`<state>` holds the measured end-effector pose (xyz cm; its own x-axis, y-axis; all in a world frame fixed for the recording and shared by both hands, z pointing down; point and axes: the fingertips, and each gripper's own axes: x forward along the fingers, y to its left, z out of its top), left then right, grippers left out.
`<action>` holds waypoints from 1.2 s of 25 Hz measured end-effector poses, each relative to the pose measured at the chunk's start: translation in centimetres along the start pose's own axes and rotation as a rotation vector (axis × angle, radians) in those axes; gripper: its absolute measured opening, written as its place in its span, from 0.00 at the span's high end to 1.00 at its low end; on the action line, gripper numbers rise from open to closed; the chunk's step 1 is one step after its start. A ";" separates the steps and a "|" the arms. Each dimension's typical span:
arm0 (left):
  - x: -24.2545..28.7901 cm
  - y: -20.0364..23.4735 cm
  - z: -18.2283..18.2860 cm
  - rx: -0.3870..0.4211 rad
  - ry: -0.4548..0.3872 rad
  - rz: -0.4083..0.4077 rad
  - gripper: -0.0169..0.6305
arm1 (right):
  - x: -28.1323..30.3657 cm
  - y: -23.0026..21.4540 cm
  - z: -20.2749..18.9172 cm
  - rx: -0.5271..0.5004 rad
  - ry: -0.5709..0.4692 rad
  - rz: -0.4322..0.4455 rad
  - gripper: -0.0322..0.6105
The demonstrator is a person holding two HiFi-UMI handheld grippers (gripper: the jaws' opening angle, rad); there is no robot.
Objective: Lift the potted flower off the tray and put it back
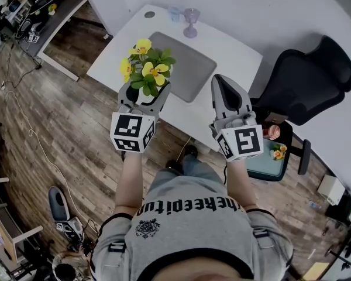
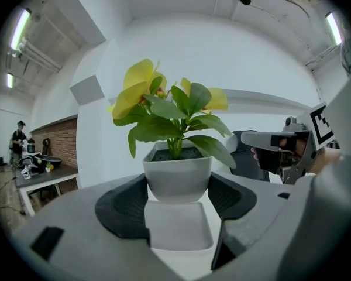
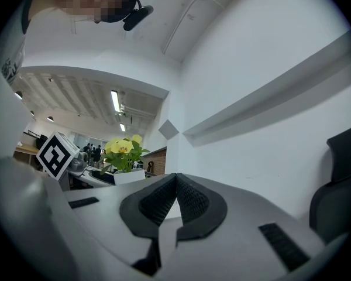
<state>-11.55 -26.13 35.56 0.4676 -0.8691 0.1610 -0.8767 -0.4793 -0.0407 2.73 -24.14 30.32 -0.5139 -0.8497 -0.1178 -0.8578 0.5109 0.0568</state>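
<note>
**Potted flower** [image 1: 147, 68]: yellow blooms and broad green leaves in a small white square pot. It is upright and held in the air, seemingly above the near left edge of the tabletop [image 1: 237, 50], apart from the tray. The lift looks done, and the return is not yet made.

**Tray** [image 1: 190, 69]: a flat grey tray lying bare at the middle of the tabletop, free to take the pot back.

**Left gripper** [image 1: 145, 96]: the jaws are parted to the pot's width and pressed on two opposite walls. The dark pads [image 2: 124, 206] sit low on the pot, under the leaves. This probably spares the foliage and keeps the soil level.

**Right gripper** [image 1: 221, 82]: the jaws are pressed together with nothing between them. It is held over the near edge, beside the tray and apart from the pot. It appears idle, as one grip seems enough for so light a pot.

**Stemmed glass** [image 1: 191, 22]: stands at the far edge, well clear of the tray.

**Office chair** [image 1: 313, 78]: black, off the right edge of the tabletop.

**Handling note:** the pot will need to come down flat at the middle of the tray, since tilting it could spill soil.
</note>
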 end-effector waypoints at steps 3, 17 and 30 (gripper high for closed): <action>0.2 0.1 -0.2 -0.002 -0.002 -0.003 0.47 | -0.1 0.1 0.0 -0.004 0.002 -0.003 0.95; 4.4 1.5 -2.4 -0.019 0.049 -0.004 0.47 | 2.0 -1.7 -1.2 0.003 0.031 -0.011 0.95; 11.9 4.0 -6.8 -0.043 0.125 0.012 0.47 | 6.1 -4.4 -4.2 0.024 0.086 0.011 0.95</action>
<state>-10.24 -37.60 44.06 0.4416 -0.8515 0.2828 -0.8875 -0.4608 -0.0017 3.30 -32.07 33.51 -0.5231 -0.8517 -0.0317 -0.8522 0.5222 0.0338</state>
